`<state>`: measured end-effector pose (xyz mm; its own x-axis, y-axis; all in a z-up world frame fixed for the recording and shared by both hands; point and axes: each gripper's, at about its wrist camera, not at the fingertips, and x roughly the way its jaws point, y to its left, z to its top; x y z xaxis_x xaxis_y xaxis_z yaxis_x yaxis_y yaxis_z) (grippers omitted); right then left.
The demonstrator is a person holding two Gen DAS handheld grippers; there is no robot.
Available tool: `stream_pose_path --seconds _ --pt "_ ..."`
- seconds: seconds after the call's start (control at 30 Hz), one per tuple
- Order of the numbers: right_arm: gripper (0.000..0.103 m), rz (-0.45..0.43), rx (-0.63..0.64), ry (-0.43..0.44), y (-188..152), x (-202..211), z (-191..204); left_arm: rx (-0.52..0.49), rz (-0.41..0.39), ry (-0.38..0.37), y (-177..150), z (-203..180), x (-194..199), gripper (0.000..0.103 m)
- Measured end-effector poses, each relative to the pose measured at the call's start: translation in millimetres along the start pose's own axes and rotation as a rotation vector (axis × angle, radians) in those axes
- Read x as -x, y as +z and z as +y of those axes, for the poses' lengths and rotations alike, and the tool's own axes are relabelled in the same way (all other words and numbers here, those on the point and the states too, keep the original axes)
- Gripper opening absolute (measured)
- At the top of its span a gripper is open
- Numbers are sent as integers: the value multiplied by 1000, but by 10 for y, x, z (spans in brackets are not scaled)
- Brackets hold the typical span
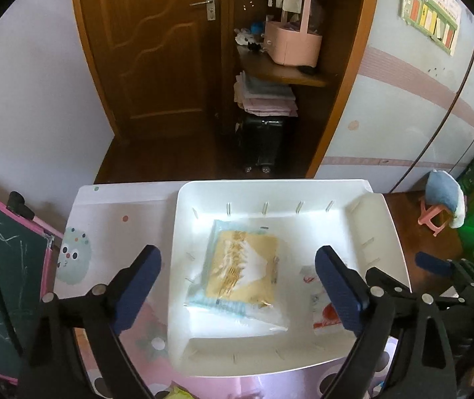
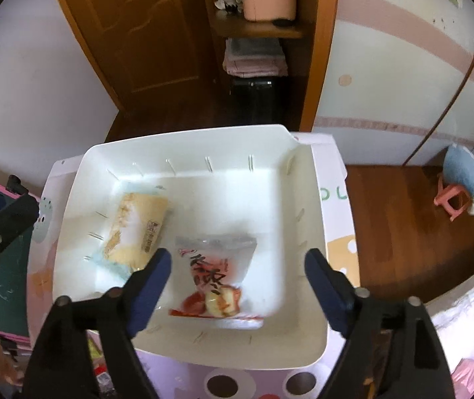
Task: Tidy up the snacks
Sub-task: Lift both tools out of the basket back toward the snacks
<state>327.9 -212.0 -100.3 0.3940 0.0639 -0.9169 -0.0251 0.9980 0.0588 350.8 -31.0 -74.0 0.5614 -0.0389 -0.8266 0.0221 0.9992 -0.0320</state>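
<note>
Both claws gape wide, gripping nothing: left claw point(image 1: 238, 281) above the yellow pastry packet point(image 1: 242, 267), right claw point(image 2: 238, 277) above the red-printed snack bag point(image 2: 217, 276), both in the white bin point(image 2: 303, 342).

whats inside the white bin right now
Two snack packets lie in the white bin: a yellow cake packet and a red-printed clear packet. Anything beneath them is hidden.
</note>
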Motion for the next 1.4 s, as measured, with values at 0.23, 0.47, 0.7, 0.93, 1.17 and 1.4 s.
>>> stream_pose_path --seconds 0.23,0.47,0.7,0.93,1.17,1.4 --pt "90 -11 -19 23 -13 29 -27 -21 -26 -22 -49 -86 118 93" --pt "90 12 -31 39 -77 49 -46 -30 -65 -6 -101 -98 258 93" --pt "90 21 -10 37 -171 99 6 18 -47 -13 -186 28 372 93" --pt "90 18 -16 52 -267 191 50 -12 28 -1 -314 118 482 91" --pt "90 31 -15 30 -371 281 138 -27 40 -21 -484 192 680 91" --pt "90 -6 -2 -1 -483 587 235 -42 42 -41 -593 288 893 91"
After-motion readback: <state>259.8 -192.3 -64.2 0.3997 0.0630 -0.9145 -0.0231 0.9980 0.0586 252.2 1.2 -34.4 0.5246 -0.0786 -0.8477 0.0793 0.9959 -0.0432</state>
